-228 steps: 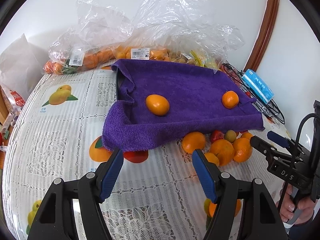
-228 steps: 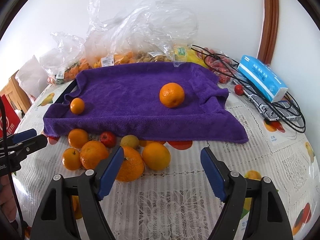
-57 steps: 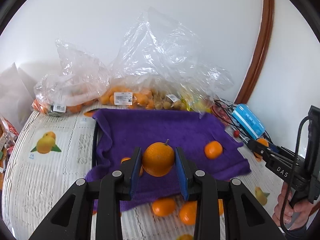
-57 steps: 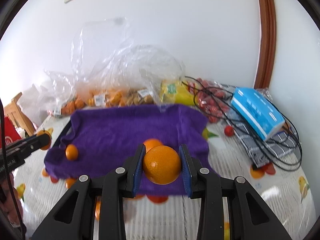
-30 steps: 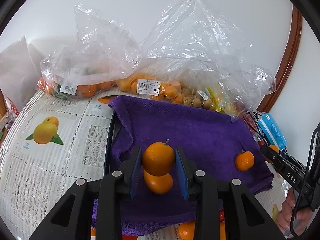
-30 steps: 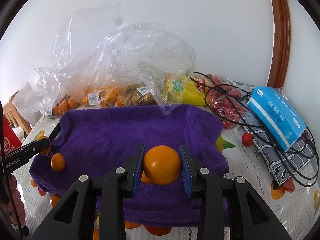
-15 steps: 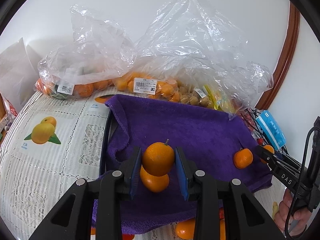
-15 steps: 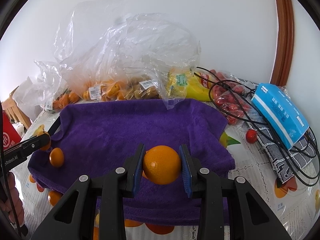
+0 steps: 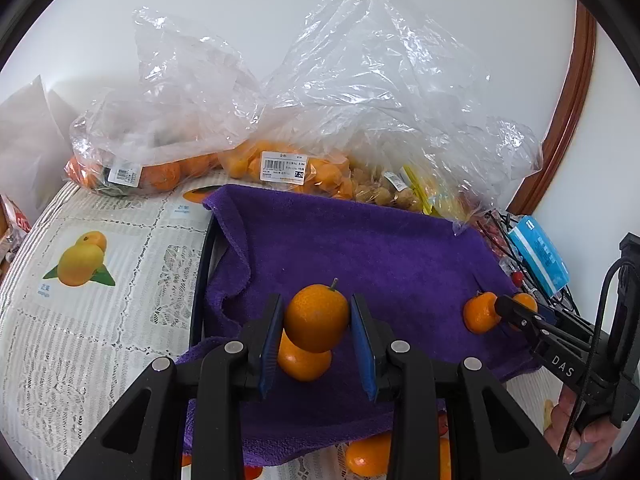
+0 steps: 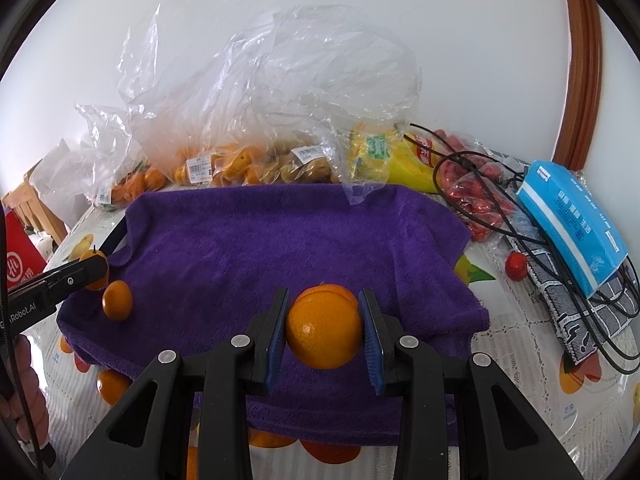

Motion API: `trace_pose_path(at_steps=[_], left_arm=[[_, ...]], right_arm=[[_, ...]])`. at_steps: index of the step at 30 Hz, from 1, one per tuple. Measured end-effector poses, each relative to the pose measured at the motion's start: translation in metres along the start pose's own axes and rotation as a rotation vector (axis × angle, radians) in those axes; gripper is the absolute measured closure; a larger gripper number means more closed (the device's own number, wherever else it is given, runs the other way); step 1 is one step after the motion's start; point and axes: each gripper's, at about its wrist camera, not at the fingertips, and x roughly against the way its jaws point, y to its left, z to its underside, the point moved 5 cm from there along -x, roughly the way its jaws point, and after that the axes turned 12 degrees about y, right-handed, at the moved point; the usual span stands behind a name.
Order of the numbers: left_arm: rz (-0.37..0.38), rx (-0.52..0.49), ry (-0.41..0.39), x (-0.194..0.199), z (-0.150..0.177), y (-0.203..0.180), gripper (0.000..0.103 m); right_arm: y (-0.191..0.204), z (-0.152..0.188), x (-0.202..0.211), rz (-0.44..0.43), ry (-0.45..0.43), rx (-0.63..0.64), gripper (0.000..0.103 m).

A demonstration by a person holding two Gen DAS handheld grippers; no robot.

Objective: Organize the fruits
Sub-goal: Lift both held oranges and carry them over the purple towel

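Above the purple towel [image 9: 360, 248], left tool [image 9: 317, 332] and right tool [image 10: 323, 330] each pinch an orange [image 9: 316, 318] [image 10: 324, 332]. Risk: round fruit released onto the sloped cloth may roll off onto the surface [image 9: 100, 320].

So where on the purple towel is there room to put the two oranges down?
The middle and back of the purple towel are bare, from the plastic bags forward to the tongs. It is crowded near the front: one orange lies below the left tongs, another behind the right tongs.
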Motion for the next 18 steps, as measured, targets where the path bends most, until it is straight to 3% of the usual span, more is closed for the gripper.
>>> trace_pose_path(at_steps=[18], left_arm=[[0.002,-0.009,0.014,-0.0024,0.0020,-0.0029,0.072]], right_arm=[[0.0073,0.0038,-0.0084,0.019,0.035,0.040,0.068]])
